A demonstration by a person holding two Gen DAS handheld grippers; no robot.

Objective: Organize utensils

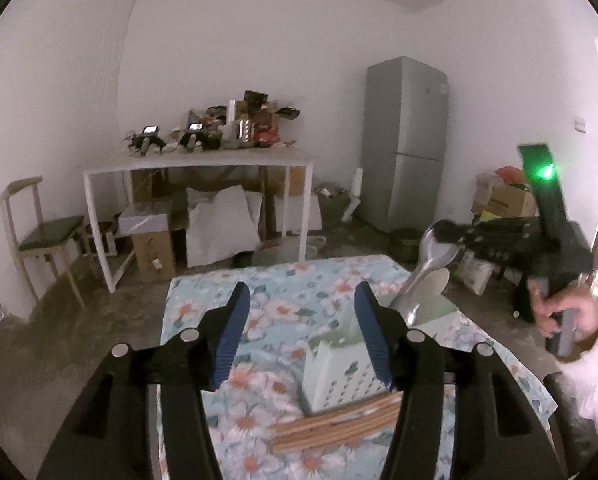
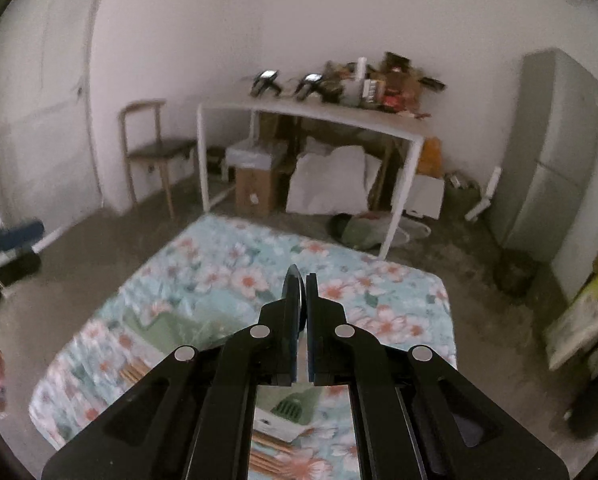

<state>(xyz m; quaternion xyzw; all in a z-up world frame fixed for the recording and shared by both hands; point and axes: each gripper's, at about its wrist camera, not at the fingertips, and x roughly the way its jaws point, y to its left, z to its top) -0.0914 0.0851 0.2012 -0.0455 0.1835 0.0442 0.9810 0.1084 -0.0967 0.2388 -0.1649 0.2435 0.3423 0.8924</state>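
Note:
My left gripper stands open over the floral tablecloth, with nothing between its blue pads. Just right of it is a white and green perforated utensil holder, and wooden chopsticks lie in front of the holder. In the left wrist view my right gripper holds a metal spoon by its bowl, with the handle slanting down toward the holder's top. In the right wrist view the right gripper is shut on the spoon, seen edge-on. The holder and chopsticks show below its arms.
A person's hand grips the right tool. Beyond the table is bare concrete floor, then a white table loaded with clutter, boxes and bags beneath it, a chair at left and a grey fridge at right.

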